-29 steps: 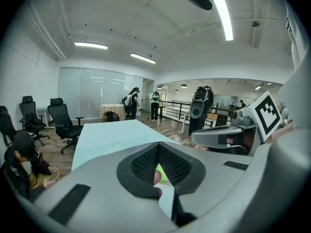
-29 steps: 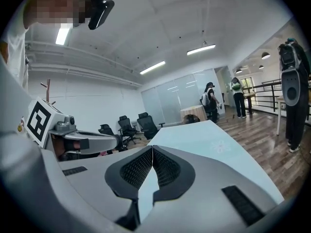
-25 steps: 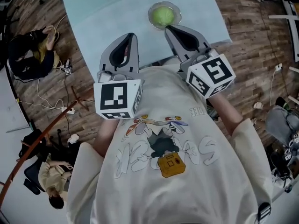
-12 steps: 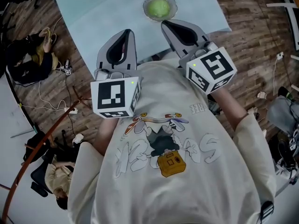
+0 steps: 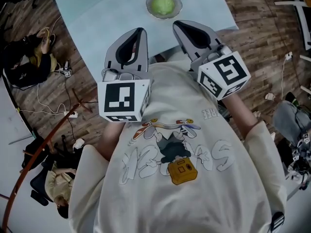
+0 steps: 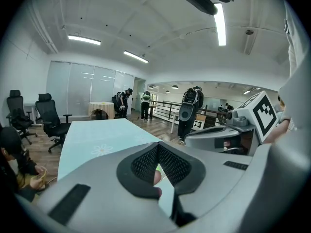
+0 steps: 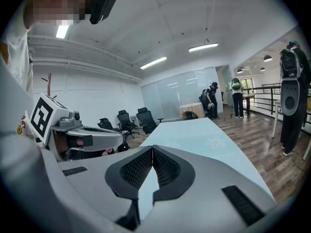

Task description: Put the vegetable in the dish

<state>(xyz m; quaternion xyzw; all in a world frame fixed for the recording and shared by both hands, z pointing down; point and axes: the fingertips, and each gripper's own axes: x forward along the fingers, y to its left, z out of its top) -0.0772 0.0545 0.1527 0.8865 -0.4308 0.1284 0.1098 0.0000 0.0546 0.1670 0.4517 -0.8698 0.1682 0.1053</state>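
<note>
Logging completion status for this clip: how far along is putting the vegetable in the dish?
Done, by the look of it: the green vegetable sits in the glass dish on the table. Nothing is in hand: the left claw and right claw are both shut, gripping nothing, short of the dish. No step visibly remains.

Vegetable (image 5: 162,4) in dish (image 5: 178,9); dish on table (image 5: 107,18), close to near edge. Left gripper (image 5: 141,30) and right gripper (image 5: 176,23) side by side, apart, over that edge. Dish ahead, between tips, nearer right one.
</note>
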